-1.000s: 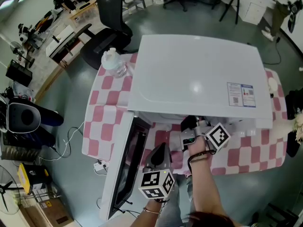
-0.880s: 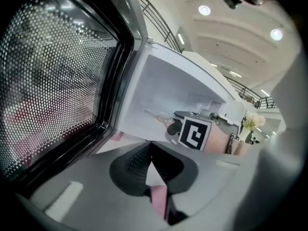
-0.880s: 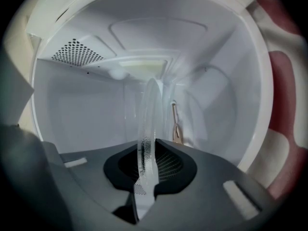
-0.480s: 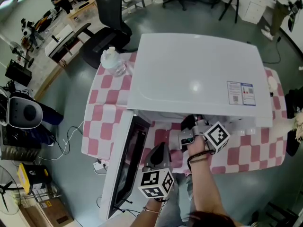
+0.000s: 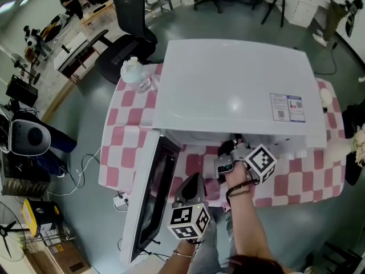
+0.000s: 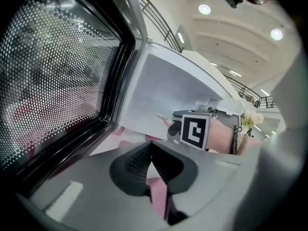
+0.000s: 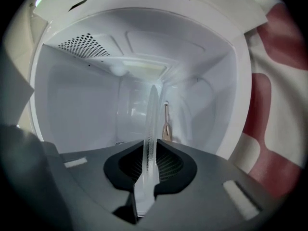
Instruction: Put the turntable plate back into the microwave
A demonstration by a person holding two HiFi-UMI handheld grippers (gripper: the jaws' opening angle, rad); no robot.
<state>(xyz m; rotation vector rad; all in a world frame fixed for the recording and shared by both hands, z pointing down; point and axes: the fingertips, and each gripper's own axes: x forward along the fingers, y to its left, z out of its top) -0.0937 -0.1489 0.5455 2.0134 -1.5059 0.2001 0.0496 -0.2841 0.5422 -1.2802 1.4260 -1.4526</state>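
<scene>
The white microwave stands on the checked table with its door swung open to the left. My right gripper is shut on the clear glass turntable plate, which I see edge-on and upright, reaching into the white cavity. In the head view the right gripper is at the cavity's mouth, and the microwave's top hides the plate. My left gripper is shut with nothing in it, beside the mesh door window. From above the left gripper sits just in front of the opening.
A pink-and-white checked cloth covers the table. A clear water bottle stands at the table's back left corner. A black office chair is behind it. A power strip with cable lies on the floor left of the door.
</scene>
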